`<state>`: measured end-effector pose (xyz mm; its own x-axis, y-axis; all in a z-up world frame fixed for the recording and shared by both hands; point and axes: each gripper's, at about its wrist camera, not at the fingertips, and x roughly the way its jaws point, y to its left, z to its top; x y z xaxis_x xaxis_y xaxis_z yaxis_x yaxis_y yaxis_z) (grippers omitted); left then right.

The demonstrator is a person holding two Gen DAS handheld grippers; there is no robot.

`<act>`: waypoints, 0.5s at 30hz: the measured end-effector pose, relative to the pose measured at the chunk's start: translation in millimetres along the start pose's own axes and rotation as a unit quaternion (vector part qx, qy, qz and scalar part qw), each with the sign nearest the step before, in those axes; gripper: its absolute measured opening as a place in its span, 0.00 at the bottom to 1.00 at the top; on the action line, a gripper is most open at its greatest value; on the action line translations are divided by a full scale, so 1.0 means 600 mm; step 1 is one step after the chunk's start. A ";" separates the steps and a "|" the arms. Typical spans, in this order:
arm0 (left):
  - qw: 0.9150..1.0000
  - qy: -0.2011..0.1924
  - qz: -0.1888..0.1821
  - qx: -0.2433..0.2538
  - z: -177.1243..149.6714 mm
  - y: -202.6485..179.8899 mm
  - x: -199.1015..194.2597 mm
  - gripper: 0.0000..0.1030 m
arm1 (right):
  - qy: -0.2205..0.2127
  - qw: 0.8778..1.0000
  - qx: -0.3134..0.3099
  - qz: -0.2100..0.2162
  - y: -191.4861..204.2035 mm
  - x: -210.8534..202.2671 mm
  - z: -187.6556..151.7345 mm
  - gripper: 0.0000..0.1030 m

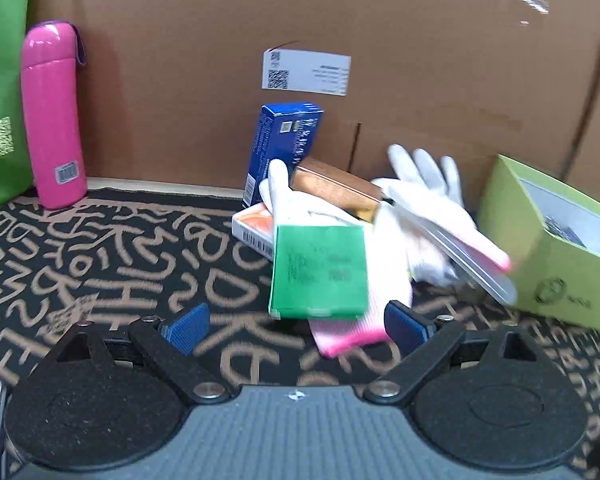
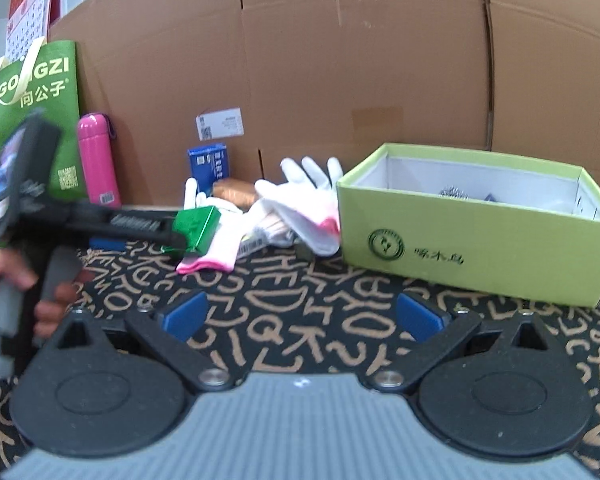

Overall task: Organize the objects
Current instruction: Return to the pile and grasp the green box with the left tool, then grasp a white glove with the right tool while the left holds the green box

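The left gripper [image 1: 296, 324] is seen with its fingers spread wide and nothing between them, the small green box [image 1: 319, 270] lying just ahead atop the pile of white gloves [image 1: 424, 216], while the right gripper [image 2: 304, 316] is likewise parted and empty, well apart from the pile. The lime-green open box [image 2: 476, 240] is taken as the likely destination. If the green box is closed on off-centre, it could be tipped or a glove cuff pinched with it, dragging the copper box [image 1: 336, 190] and the leaning blue box [image 1: 284, 148] over.

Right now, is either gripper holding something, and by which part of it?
Nothing is held. The left gripper is open, its fingers short of the green box, not touching it. The right gripper is open too.
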<state>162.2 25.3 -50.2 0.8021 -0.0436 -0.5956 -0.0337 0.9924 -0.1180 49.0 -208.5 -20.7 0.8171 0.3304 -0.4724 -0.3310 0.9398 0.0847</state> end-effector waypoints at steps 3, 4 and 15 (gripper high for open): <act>1.000 0.007 0.004 0.001 0.015 -0.008 0.032 0.94 | 0.005 1.000 -0.002 -0.003 0.005 0.003 -0.004 1.00; 1.000 0.010 0.005 0.003 0.018 -0.011 0.040 0.94 | 0.007 1.000 -0.002 -0.003 0.005 0.005 -0.004 1.00; 0.998 0.038 -0.041 0.017 0.001 0.033 -0.003 0.63 | 0.023 0.999 -0.030 0.023 0.046 0.064 0.011 0.91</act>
<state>160.3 45.1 -51.1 0.7531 -0.1324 -0.6445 0.0518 0.9884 -0.1425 74.5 -169.5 -30.8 0.7777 0.3682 -0.5095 -0.3975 0.9159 0.0550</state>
